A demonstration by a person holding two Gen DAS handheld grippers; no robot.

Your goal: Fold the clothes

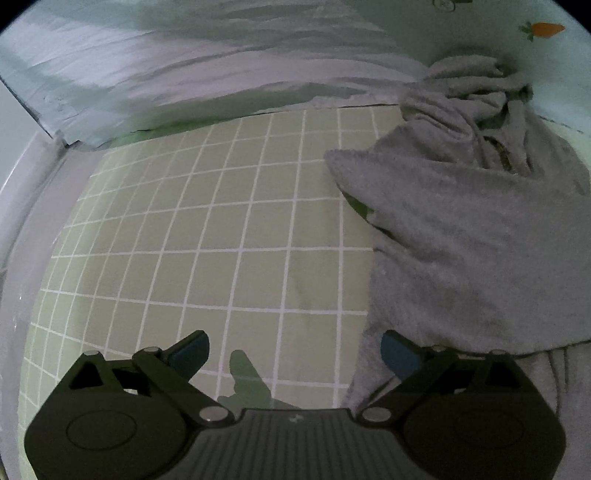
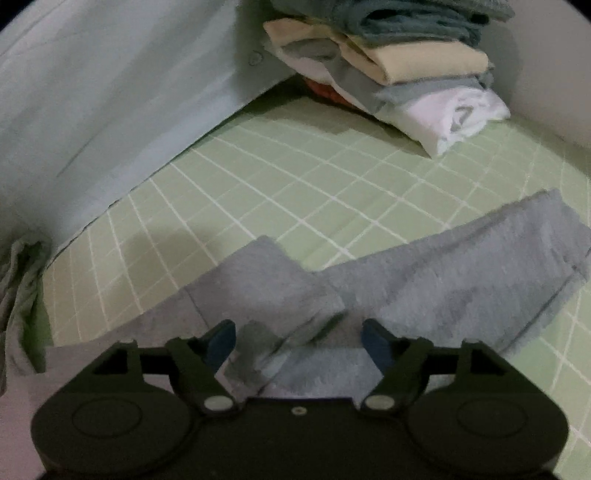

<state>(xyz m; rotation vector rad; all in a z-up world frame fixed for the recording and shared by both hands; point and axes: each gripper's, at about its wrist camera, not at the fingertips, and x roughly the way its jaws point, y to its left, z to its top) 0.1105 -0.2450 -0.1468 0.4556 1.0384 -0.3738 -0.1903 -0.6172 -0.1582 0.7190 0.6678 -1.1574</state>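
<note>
A grey fleece garment [image 1: 480,236] lies on the green checked sheet [image 1: 207,229], bunched at its far end near the wall. My left gripper [image 1: 295,354] stands open above the sheet at the garment's left edge, nothing between its blue pads. In the right wrist view the same grey garment [image 2: 424,288] lies with a sleeve stretched to the right and a flap folded over in the middle. My right gripper [image 2: 299,343] hangs open just over that fold; the cloth lies below the gap and the pads do not press on it.
A stack of folded clothes [image 2: 399,62] sits at the far corner of the sheet [image 2: 295,177] in the right wrist view. A pale blue wall cloth [image 1: 184,74] with a carrot print [image 1: 546,29] borders the far side. Crumpled grey cloth [image 2: 18,288] lies at the left edge.
</note>
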